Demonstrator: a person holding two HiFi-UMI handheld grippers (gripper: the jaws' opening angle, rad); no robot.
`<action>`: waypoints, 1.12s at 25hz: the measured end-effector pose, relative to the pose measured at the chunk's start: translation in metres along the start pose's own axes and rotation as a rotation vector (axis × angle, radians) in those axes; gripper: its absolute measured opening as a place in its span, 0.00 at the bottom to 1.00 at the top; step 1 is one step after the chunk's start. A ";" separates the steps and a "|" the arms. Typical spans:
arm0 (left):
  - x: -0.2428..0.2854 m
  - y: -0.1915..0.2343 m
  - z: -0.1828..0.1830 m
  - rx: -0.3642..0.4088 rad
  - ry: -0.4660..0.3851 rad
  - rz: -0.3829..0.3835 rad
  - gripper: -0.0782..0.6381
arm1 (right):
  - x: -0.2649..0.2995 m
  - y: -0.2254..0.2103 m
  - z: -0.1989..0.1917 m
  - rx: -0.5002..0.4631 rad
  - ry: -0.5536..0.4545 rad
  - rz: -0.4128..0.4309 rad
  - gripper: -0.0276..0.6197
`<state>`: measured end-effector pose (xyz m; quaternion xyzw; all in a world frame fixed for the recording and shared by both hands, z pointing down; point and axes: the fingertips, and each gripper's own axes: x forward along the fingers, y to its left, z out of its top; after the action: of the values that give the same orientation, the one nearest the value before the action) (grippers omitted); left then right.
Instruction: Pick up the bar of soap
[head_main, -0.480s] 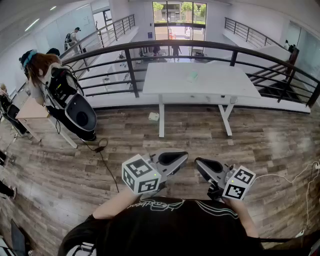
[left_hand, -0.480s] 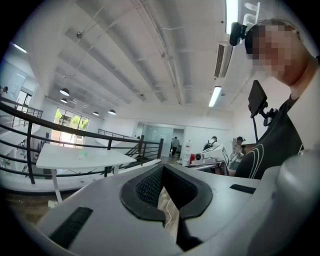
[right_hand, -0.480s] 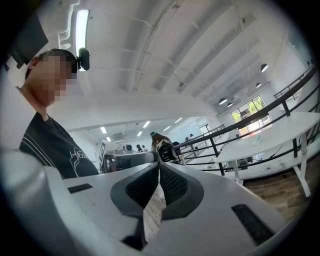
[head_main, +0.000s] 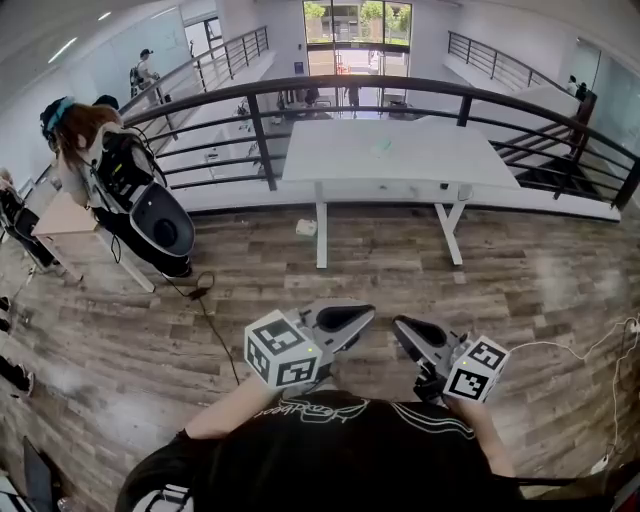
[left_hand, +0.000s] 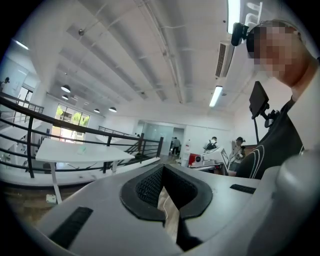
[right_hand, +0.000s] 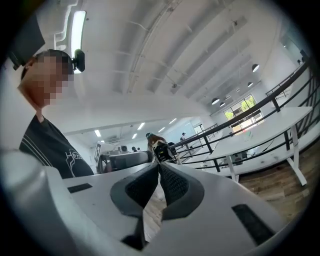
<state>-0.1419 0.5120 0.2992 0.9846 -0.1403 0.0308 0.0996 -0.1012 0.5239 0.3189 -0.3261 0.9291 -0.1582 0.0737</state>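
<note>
A small pale green bar, apparently the soap (head_main: 383, 150), lies on the white table (head_main: 440, 170) far ahead of me, across the wooden floor. It also shows as a tiny speck (left_hand: 82, 148) on that table in the left gripper view. Both grippers are held close to my chest, well short of the table. My left gripper (head_main: 362, 314) points forward with its jaws closed together and nothing between them (left_hand: 162, 168). The right gripper (head_main: 402, 325) sits beside it, likewise shut and empty (right_hand: 159, 165).
A black railing (head_main: 262, 140) runs behind the table. At the left a person with a backpack (head_main: 85, 135) stands by a dark bag (head_main: 160, 225) and a small desk. A small white object (head_main: 305, 227) and a black cable (head_main: 205, 305) lie on the floor.
Hardly anything differs: the view has tipped slightly and the right gripper has shifted a touch. Both grippers stay shut and empty.
</note>
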 end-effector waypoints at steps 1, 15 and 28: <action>0.000 -0.001 -0.003 -0.005 0.001 0.001 0.12 | -0.001 0.002 -0.003 0.007 0.001 0.005 0.07; 0.008 0.010 -0.005 -0.026 -0.003 0.013 0.12 | 0.002 -0.009 0.002 0.004 -0.011 0.015 0.07; 0.049 0.064 -0.014 -0.030 0.024 -0.001 0.12 | 0.020 -0.076 0.009 0.010 -0.027 -0.018 0.07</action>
<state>-0.1136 0.4418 0.3293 0.9826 -0.1391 0.0404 0.1163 -0.0703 0.4533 0.3358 -0.3364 0.9241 -0.1592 0.0866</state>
